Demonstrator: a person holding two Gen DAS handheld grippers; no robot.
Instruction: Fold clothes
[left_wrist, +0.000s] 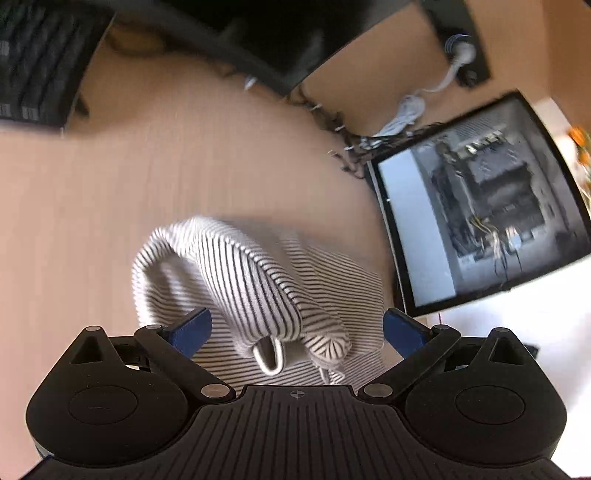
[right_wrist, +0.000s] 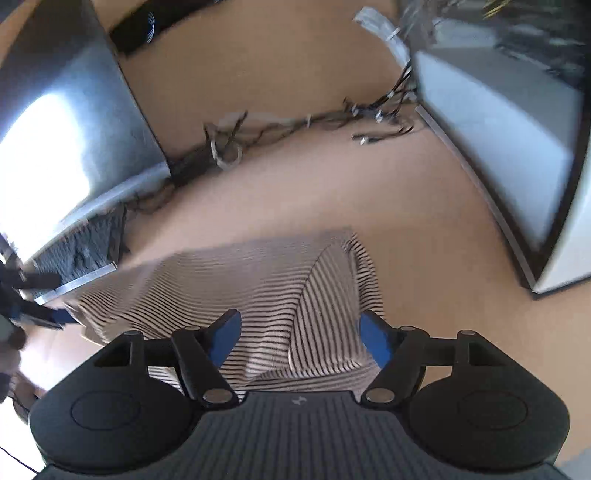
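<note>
Striped shirt (left_wrist: 258, 280) btwn open claws.

Striped garment (left_wrist: 258, 288) bunched on the tan wooden table (left_wrist: 147, 184), with a rolled fold arching up over its flatter part and a small white hanging loop (left_wrist: 269, 356) showing at its near edge. Left gripper (left_wrist: 297, 328) poised right above the garment's near edge, blue-padded fingers (left_wrist: 192, 330) spread wide on either side of the roll and gripping nothing. To the right of the garment, an open computer case (left_wrist: 484, 206) lying on the table; beyond the garment, a tangle of dark cables (left_wrist: 332, 118), a white cable (left_wrist: 410, 110) and blurred black equipment (left_wrist: 37, 62).
</note>
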